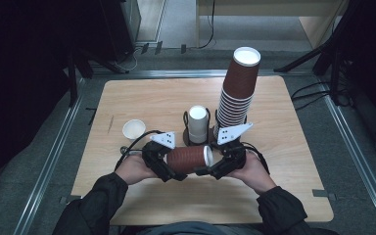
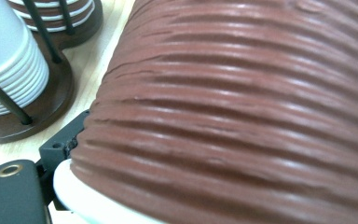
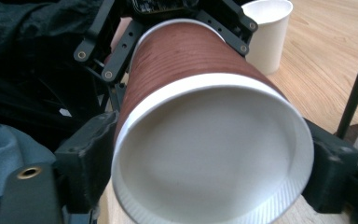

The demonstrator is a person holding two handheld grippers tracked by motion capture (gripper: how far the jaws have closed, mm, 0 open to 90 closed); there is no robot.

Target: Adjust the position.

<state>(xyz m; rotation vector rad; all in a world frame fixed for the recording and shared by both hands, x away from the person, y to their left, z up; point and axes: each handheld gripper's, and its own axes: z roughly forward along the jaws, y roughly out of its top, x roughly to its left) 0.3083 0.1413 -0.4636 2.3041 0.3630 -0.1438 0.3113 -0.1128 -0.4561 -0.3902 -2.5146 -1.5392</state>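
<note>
A brown ribbed paper cup [image 1: 188,159] lies on its side in the air above the table's front, its white mouth toward the right hand. My left gripper [image 1: 174,169] is shut on the cup's base end; in the left gripper view the ribbed wall [image 2: 237,116] presses against the one jaw that shows at lower left. My right gripper [image 1: 210,164] stands open at the mouth end. In the right gripper view its two jaws [image 3: 209,163] flank the white rim [image 3: 135,112] closely, and the rim keeps its round shape. Both hands hold the grippers level.
A tall leaning stack of brown cups [image 1: 237,93] stands in a wire holder behind the right hand. A shorter stack of white cups [image 1: 198,122] sits in the holder's other ring. One white cup [image 1: 133,129] stands upright at the left. The wooden table [image 1: 284,196] ends near the forearms.
</note>
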